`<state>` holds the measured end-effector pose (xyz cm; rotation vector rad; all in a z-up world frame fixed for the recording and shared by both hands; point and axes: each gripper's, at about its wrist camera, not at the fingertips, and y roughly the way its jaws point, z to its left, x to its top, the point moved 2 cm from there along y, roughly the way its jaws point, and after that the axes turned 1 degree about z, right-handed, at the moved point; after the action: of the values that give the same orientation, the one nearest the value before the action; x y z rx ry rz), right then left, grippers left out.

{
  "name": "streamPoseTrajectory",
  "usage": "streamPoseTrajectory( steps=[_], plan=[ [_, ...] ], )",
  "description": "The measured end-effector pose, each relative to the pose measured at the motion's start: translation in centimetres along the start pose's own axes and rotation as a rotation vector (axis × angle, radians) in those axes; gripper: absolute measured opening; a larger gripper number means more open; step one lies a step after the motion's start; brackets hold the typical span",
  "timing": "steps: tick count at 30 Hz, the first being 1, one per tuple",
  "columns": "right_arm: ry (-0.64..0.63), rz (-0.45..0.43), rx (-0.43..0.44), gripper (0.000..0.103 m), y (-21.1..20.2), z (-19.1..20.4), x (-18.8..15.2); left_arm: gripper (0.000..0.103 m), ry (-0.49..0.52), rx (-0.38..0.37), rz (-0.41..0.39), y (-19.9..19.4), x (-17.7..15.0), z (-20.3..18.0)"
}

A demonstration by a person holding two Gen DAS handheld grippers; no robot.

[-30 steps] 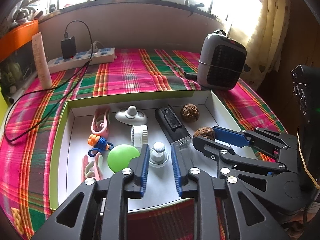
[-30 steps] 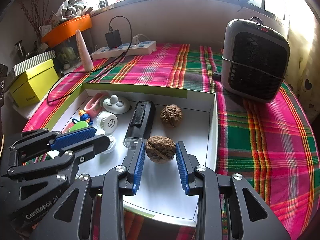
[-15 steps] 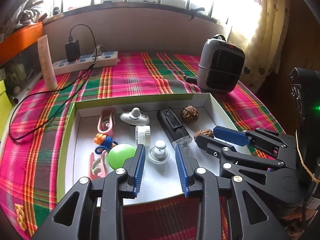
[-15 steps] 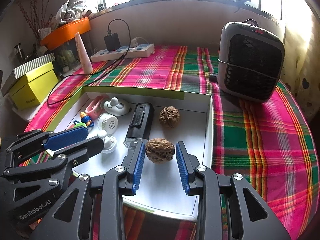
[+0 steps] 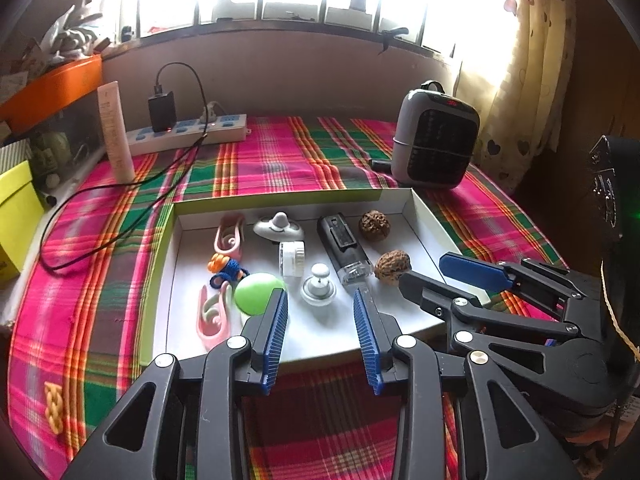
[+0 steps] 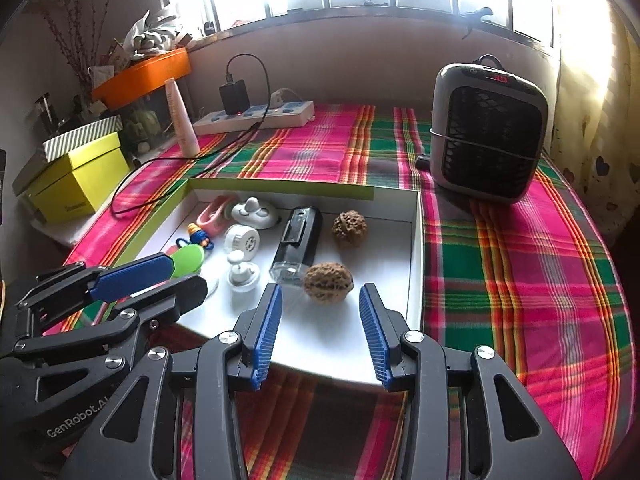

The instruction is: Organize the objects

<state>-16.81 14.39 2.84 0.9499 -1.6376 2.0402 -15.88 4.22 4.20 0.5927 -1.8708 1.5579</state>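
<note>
A shallow white box with a green rim (image 5: 430, 216) (image 6: 416, 240) lies on the plaid cloth. It holds two walnuts (image 5: 393, 265) (image 6: 328, 282), a black device (image 5: 344, 246) (image 6: 298, 240), a white knob (image 5: 319, 290) (image 6: 241, 272), a white round cap (image 5: 292, 258), a green disc (image 5: 256, 298), pink clips (image 5: 229, 236) and a blue-orange toy (image 5: 226, 268). My left gripper (image 5: 322, 310) is open and empty above the box's near edge, short of the knob. My right gripper (image 6: 320, 306) is open and empty just behind the near walnut.
A grey heater (image 5: 434, 140) (image 6: 488, 132) stands at the back right. A power strip (image 5: 188, 136) with a charger and trailing black cable lies at the back left, beside a white tube (image 5: 116, 132). A yellow box (image 6: 76, 180) sits off the left edge. A small yellow braid (image 5: 54, 406) lies near left.
Both grippers have pulled back and up from the box and their jaws have spread wider. The near walnut and the knob stay in the box.
</note>
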Motion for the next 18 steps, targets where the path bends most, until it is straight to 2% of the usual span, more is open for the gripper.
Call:
streamPoseTrajectory(
  steps=[7, 18],
  plan=[
    [0.001, -0.017, 0.007, 0.042, -1.7, 0.6, -1.0, 0.033, -0.012, 0.008, -0.014, -1.7, -1.1, 0.1],
    [0.002, -0.002, 0.005, 0.042, -2.9, 1.7, -3.4, 0.033, -0.024, 0.069, 0.013, -3.0, -4.2, 0.4]
  ],
)
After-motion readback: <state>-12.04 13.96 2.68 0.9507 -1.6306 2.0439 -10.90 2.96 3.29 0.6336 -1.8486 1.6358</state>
